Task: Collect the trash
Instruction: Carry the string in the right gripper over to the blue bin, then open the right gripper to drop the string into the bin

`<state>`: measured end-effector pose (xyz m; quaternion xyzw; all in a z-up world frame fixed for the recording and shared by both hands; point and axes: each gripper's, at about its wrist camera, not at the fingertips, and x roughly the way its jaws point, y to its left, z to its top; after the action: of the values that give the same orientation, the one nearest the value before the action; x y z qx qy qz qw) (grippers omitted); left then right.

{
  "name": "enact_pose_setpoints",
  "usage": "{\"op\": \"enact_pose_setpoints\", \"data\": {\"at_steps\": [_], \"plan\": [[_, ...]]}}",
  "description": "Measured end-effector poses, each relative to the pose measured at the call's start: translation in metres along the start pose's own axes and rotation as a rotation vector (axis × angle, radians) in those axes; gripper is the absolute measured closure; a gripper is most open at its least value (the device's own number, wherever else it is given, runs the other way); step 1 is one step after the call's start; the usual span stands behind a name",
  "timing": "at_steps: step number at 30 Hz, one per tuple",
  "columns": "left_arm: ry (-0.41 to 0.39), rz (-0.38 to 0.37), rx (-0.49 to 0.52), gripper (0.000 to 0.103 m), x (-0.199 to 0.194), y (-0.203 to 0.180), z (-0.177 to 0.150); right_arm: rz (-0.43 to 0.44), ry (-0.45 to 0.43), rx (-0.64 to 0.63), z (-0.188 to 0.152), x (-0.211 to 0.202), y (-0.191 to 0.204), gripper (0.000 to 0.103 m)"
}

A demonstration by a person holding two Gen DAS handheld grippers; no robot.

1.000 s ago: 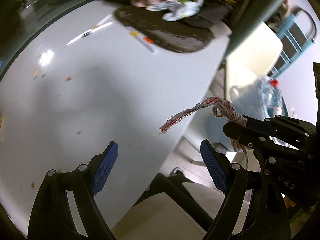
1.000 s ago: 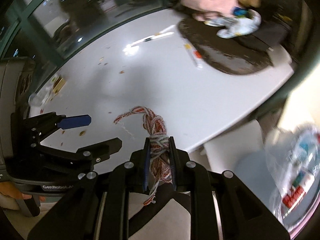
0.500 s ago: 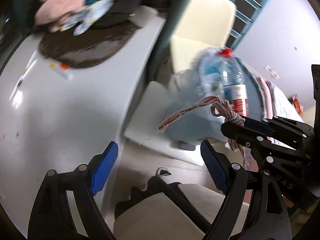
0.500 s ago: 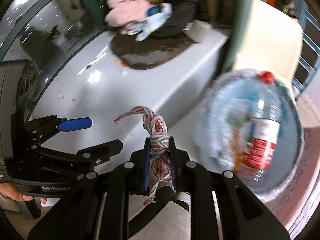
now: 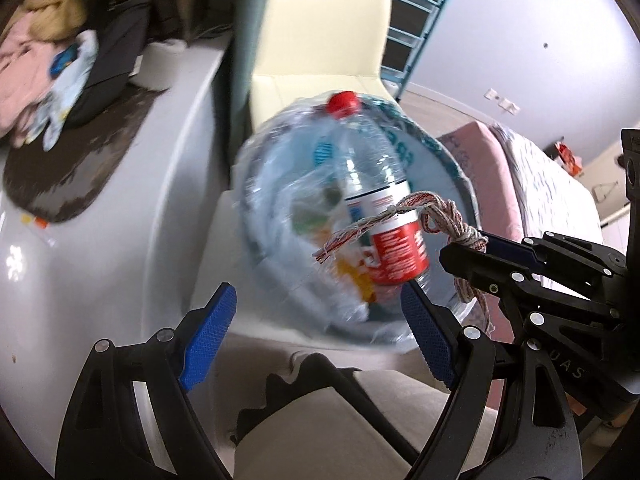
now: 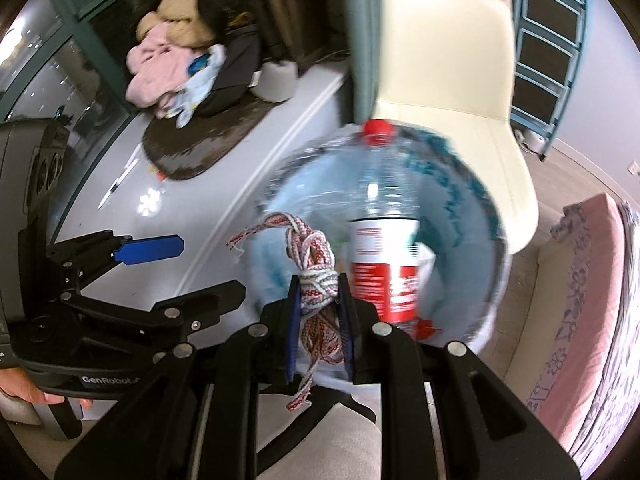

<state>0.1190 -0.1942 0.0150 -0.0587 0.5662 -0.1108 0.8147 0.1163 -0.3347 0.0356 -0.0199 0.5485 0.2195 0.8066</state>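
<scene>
Clamping a knotted red-and-white cord (image 6: 316, 280), the right gripper (image 6: 319, 328) holds it over the lined trash bin (image 6: 492, 240), bottle (image 6: 384, 264) inside at 1 o'clock. Left gripper (image 5: 316, 344) stands apart, empty. Cord: light, limp, frayed; gripping at the knot looks secure.

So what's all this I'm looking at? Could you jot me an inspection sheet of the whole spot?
Surface: white table, crumbs not clear here.
Job's things: knotted red-and-white rope; lined trash bin holding a plastic bottle with a red cap.
Clutter: dark mat, pile of clothes, pen.
Tongs: right tongs shut on the rope above the bin; left tongs open, empty.
Cables: nothing seen.
Surroundings: cream chair, blue ladder, pink bedding, dark window.
</scene>
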Motion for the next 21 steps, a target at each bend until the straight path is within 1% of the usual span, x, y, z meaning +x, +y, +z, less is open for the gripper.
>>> {"op": "enact_pose_setpoints", "data": {"at_steps": [6,11,14,18,21], "plan": [[0.028,-0.014,0.018,0.022,0.024,-0.020,0.014,-0.013,0.017,0.028,0.001,0.007,-0.028,0.085],[0.044,-0.012,0.005,0.022,0.037,-0.023,0.019,-0.014,0.040,0.030,0.003,0.015,-0.042,0.085],[0.044,-0.005,-0.007,0.022,0.040,-0.022,0.022,-0.014,0.047,0.042,0.004,0.017,-0.045,0.085],[0.044,0.006,-0.022,0.022,0.042,-0.018,0.023,-0.026,0.053,0.027,0.008,0.021,-0.043,0.085],[0.046,0.013,-0.037,0.022,0.041,-0.013,0.023,-0.042,0.053,0.023,0.010,0.024,-0.042,0.081]]}}
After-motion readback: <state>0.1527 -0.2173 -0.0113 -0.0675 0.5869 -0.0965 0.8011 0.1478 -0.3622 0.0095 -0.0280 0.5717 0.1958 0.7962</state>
